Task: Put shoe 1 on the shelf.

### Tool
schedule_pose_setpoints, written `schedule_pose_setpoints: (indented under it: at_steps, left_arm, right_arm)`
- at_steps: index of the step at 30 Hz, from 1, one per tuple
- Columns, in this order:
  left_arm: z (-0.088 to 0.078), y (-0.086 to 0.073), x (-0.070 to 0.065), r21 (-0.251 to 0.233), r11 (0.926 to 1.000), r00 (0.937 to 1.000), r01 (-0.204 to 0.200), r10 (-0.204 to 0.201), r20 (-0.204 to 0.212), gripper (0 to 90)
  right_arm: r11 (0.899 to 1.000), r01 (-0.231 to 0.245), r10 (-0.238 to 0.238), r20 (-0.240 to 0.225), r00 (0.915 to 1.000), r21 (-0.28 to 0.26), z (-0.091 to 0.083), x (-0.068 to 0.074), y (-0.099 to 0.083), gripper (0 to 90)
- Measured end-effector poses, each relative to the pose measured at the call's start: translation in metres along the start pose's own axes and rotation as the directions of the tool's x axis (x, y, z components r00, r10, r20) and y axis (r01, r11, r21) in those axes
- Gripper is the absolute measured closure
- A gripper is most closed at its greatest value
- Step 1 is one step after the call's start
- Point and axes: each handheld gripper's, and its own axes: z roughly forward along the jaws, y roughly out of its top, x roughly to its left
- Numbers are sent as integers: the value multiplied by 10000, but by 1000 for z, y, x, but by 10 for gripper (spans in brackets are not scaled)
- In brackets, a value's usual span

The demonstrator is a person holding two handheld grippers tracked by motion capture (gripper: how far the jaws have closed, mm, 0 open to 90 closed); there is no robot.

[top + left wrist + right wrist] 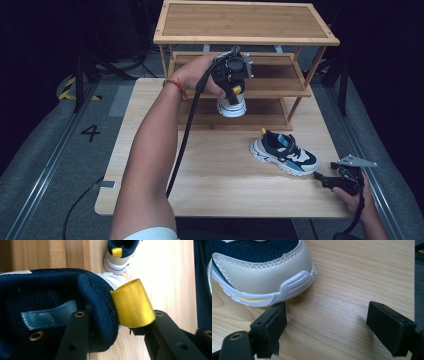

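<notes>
Navy shoe (231, 102) hangs toe-down from the left tool (232, 82) clamping its heel collar.

Sneakers: two, one (232, 105) held up at the rack and one (284, 152) lying on the table. Wooden shoe rack (245, 22): one, three shelves. Table (220, 185): one. Handheld grippers: two, left gripper (235, 95) and right gripper (320, 177).

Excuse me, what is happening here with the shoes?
A person is working with two hand-held grippers. The left hand-held gripper holds one shoe by its heel collar, beside the yellow loop, in front of the wooden rack. The second shoe lies on the table. The right hand-held gripper rests open near its toe.
</notes>
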Motion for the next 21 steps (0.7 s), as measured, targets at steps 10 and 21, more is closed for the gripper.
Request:
schedule_pose_setpoints:
  at_steps: [10, 21]
  left_arm:
    - [-6, -6, 5, -483, 9984, 9989, 296, -312, -343, 592]
    - [-12, -7, 1, -204, 9996, 9982, 208, -220, -565, 631]
  right_arm:
    - [10000, 12, -12, -10, 10000, -5, 0, 0, 0, 175]
    - [10000, 16, -16, -8, 10000, -6, 0, 0, 0, 175]
